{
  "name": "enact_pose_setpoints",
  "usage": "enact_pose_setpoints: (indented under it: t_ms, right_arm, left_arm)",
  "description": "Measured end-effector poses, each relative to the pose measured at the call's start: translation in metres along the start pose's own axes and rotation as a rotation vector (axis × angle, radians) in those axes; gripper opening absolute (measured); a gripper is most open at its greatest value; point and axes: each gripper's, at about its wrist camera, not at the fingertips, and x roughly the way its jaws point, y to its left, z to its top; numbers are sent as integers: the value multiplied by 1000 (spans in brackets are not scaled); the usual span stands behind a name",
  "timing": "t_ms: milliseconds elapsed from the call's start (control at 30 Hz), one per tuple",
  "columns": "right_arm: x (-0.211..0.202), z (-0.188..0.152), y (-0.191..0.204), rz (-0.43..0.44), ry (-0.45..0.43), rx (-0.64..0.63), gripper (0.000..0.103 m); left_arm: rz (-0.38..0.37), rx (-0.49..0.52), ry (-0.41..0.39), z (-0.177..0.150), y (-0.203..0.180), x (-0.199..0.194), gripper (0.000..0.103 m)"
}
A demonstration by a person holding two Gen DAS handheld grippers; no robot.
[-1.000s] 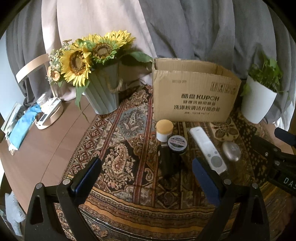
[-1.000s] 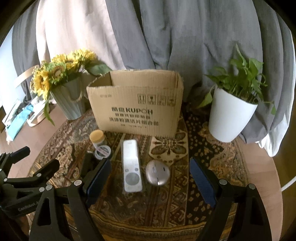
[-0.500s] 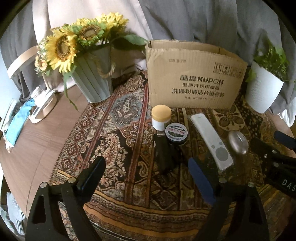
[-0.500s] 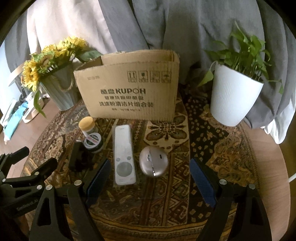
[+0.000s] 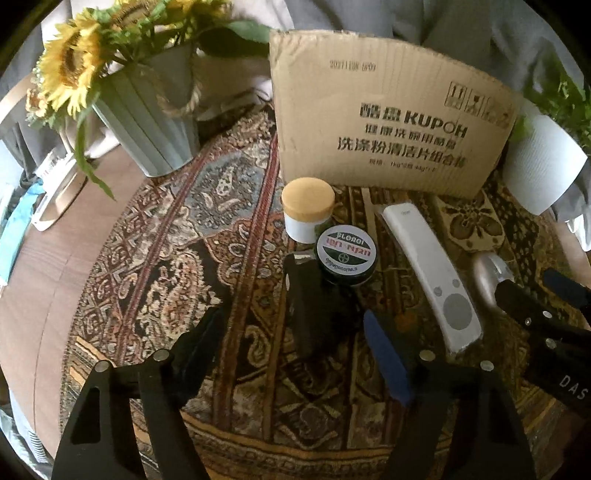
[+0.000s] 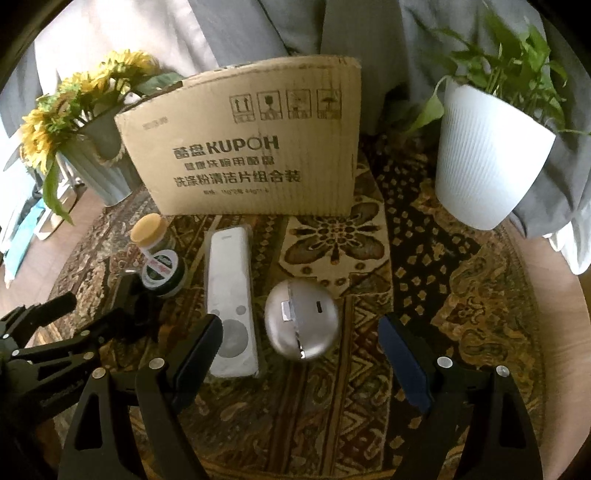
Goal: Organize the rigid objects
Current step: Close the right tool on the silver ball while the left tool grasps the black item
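One patterned cloth covers the wooden table, grey curtains behind. Ahead of the closing, empty left gripper lies a black object. Between the wide right gripper's jaws sits a silver mouse, untouched.

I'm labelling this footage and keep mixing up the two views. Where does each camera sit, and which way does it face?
Left wrist: on the left hand-held gripper, angled down at the black object, round tin and jar; its two fingers show, jaws closing with nothing pressed, and the right gripper's finger at the right edge.
Right wrist: on the right hand-held gripper, angled down over the silver disc and white remote; own fingers open, the left gripper lower left.
Shared: cardboard box, remote, tin, jar, sunflowers.
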Motion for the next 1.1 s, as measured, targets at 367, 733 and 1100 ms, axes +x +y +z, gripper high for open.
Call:
enact_pose_setpoints:
  t_ms: [367,733,1100]
  right_arm:
    - [24,0,-4,2,31,13,85]
    - [43,1,-8,5,50,21,74]
    - [47,0,-7,34,57,24,55]
  left_arm:
    - [8,-15,45,4,-4,23,68]
    - [-10,-25,59,8,-7,36,53]
    - [-61,-17,44,3,-8,30,33]
